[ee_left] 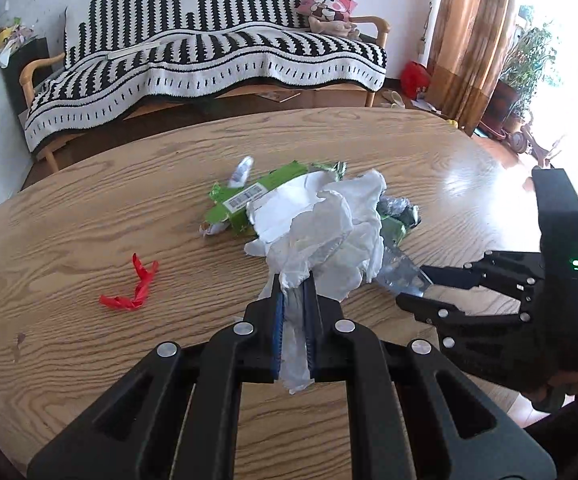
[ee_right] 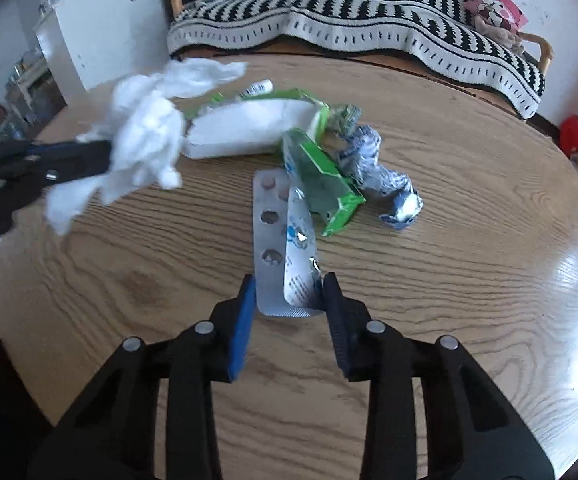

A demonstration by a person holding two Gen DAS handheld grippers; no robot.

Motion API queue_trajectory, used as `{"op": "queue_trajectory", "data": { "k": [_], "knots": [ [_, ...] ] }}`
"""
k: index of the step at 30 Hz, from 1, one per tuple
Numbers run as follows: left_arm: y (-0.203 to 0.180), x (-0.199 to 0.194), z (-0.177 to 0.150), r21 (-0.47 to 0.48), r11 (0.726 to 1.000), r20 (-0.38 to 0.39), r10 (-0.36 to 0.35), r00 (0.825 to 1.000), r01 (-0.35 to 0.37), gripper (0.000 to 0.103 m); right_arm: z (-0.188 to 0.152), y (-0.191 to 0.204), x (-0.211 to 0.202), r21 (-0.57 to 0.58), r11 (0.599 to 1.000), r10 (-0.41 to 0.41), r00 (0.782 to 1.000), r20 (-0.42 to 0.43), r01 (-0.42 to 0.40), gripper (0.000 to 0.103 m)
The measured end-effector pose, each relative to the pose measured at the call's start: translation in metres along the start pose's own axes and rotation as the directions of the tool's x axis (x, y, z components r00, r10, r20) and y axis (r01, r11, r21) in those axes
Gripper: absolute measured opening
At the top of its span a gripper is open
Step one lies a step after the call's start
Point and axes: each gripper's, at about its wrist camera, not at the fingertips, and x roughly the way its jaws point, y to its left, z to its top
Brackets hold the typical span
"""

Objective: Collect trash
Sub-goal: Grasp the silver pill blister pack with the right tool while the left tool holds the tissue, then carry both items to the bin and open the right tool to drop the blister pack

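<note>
The left gripper [ee_left: 294,280] is clamped on a crumpled white tissue [ee_left: 329,232], holding it above the wooden table [ee_left: 89,240]. The right gripper [ee_right: 289,284] has its jaws apart, one on each side of the near end of two silver blister packs [ee_right: 285,248] lying flat on the wood. Just beyond them lie a torn green carton [ee_right: 325,184] and a crumpled blue-and-white wrapper [ee_right: 377,172]. A red ribbon scrap [ee_left: 135,284] lies apart to the left. Beyond the table stands a sofa under a black-and-white striped blanket [ee_left: 217,48].
</note>
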Motion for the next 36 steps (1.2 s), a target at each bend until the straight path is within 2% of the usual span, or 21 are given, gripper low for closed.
{"op": "queue_trajectory", "data": {
  "k": [4, 8, 16, 21, 28, 33, 36],
  "knots": [
    [-0.007, -0.003, 0.005, -0.002, 1.0, 0.014, -0.01, 1.0, 0.01, 0.008, -0.003, -0.005, -0.026, 0.008, 0.999, 0.032, 0.999, 0.041, -0.032, 0.034],
    [-0.02, -0.003, 0.011, -0.001, 1.0, 0.019, -0.026, 0.999, 0.026, 0.008, -0.013, -0.022, -0.054, 0.051, 0.999, 0.016, 0.998, 0.068, -0.02, 0.034],
    [-0.085, 0.004, 0.018, 0.054, 0.995, 0.022, -0.084, 0.996, 0.083, 0.008, -0.057, -0.089, -0.118, 0.187, 0.979, -0.104, 0.987, 0.119, 0.081, 0.034],
    [-0.143, 0.008, 0.021, 0.105, 0.984, 0.018, -0.146, 0.989, 0.144, 0.008, -0.096, -0.14, -0.159, 0.302, 0.943, -0.187, 0.972, 0.14, 0.138, 0.034],
    [-0.246, 0.011, 0.019, 0.203, 0.945, -0.003, -0.26, 0.965, 0.256, 0.008, -0.171, -0.217, -0.213, 0.475, 0.851, -0.32, 0.938, 0.131, 0.224, 0.034],
    [-0.327, 0.015, 0.008, 0.287, 0.894, -0.032, -0.351, 0.936, 0.345, 0.008, -0.234, -0.265, -0.245, 0.594, 0.754, -0.41, 0.908, 0.09, 0.282, 0.034],
    [-0.363, 0.023, 0.0, 0.313, 0.867, -0.063, -0.389, 0.919, 0.388, 0.008, -0.28, -0.297, -0.265, 0.679, 0.666, -0.459, 0.887, 0.047, 0.309, 0.034]
  ]
}}
